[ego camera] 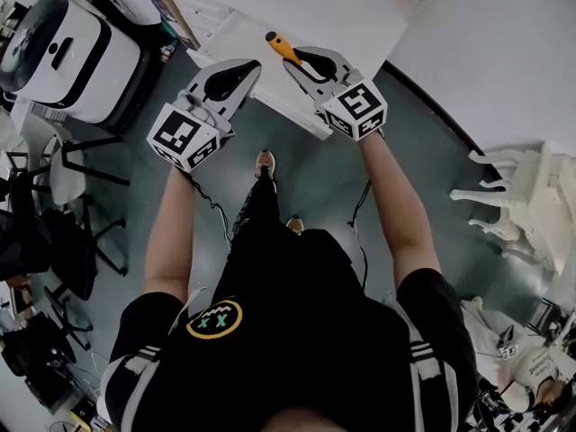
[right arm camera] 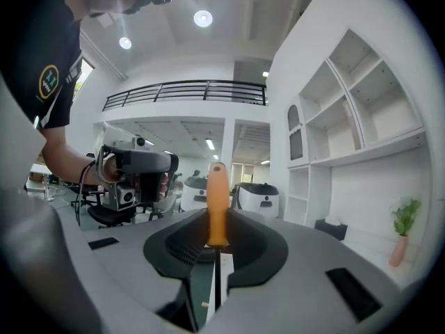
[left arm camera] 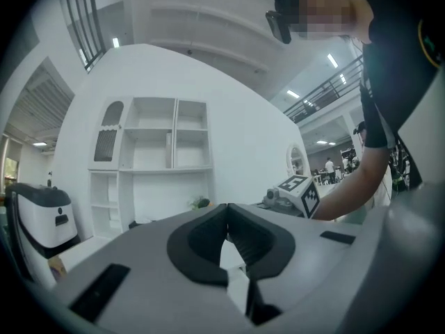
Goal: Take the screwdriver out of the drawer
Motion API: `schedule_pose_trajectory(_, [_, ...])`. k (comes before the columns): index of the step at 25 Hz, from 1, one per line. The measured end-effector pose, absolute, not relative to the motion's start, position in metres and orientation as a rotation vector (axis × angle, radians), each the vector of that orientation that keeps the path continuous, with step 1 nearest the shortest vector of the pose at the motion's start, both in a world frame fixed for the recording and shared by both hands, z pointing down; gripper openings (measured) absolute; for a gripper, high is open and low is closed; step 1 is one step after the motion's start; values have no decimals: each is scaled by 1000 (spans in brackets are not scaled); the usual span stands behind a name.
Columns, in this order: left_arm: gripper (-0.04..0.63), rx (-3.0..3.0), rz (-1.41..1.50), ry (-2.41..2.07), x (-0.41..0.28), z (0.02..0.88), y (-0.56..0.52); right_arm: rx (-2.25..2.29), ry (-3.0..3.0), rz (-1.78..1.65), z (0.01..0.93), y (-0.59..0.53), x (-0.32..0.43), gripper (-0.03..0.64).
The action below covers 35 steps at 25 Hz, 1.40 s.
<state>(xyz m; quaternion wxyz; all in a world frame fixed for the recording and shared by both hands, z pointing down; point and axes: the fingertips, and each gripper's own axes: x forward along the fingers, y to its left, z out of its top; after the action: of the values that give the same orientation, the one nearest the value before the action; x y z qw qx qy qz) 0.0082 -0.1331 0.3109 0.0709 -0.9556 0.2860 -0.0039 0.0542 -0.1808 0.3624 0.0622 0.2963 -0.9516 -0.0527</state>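
The screwdriver has an orange handle and a thin dark shaft. My right gripper is shut on it, and the handle sticks out past the fingertips above the white drawer, which stands pulled out from a white cabinet. In the right gripper view the handle stands upright between the black pads, with the gripper pointing level. My left gripper hovers just left of the right one over the drawer's front edge. In the left gripper view its jaws meet at the tips with nothing between them.
A white machine and black chairs stand at the left. White chair-like furniture lies at the right. A white shelf unit stands ahead in the left gripper view. My feet stand on grey floor below the drawer.
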Motion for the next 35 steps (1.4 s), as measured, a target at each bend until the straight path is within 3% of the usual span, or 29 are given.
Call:
schedule_pose_trajectory(13, [20, -2881, 4, 854, 31, 285, -34, 879, -2974, -289, 294, -54, 80, 106])
schedule_pose_trajectory(35, [20, -2889, 26, 670, 8, 262, 6, 1054, -3032, -317, 255, 8, 68, 106])
